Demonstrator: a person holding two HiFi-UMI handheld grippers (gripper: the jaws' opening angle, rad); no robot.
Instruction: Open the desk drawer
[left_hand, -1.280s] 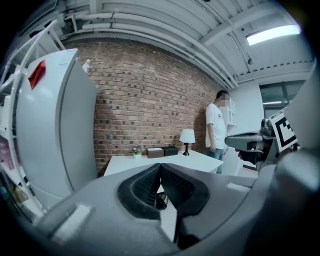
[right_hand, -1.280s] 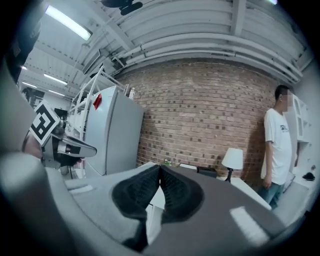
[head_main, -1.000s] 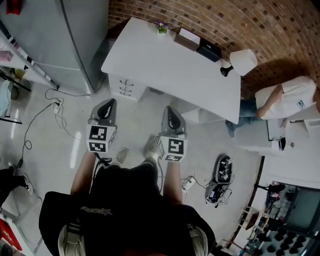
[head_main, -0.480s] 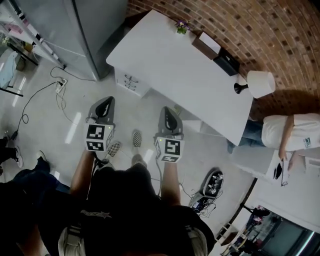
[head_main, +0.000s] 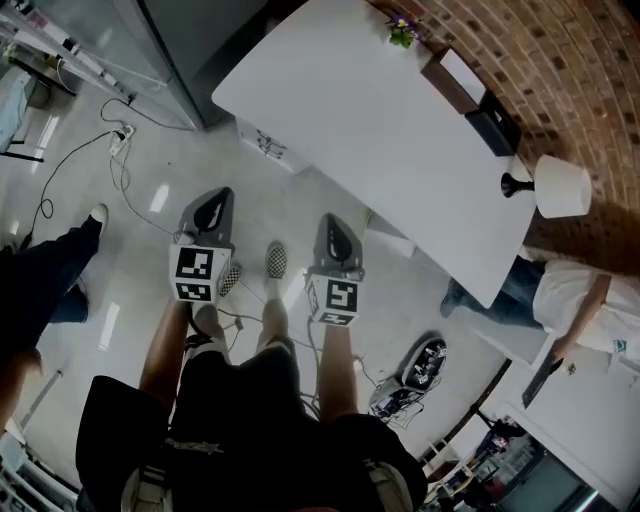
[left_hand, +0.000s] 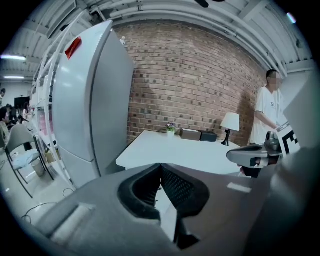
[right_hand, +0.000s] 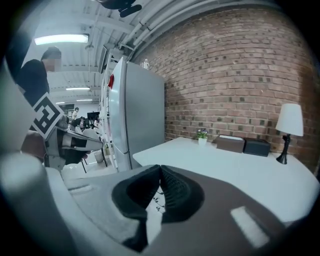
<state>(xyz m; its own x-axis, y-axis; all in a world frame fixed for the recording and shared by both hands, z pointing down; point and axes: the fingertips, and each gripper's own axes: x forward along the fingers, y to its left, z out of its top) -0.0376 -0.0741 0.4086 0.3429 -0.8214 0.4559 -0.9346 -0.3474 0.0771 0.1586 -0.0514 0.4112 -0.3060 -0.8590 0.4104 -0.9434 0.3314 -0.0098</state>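
approach step: left tongs (head_main: 214, 205) and right tongs (head_main: 336, 228) both clenched, empty, well apart from the drawer (head_main: 285, 158) under the table (head_main: 370, 120) near corner; next, close in, part one pair, take a handle (head_main: 268, 144); against the earlier frame, the table sits nearer.

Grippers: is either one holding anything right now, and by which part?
Nothing is held. The left gripper and the right gripper both have their jaws together on nothing, short of the desk.
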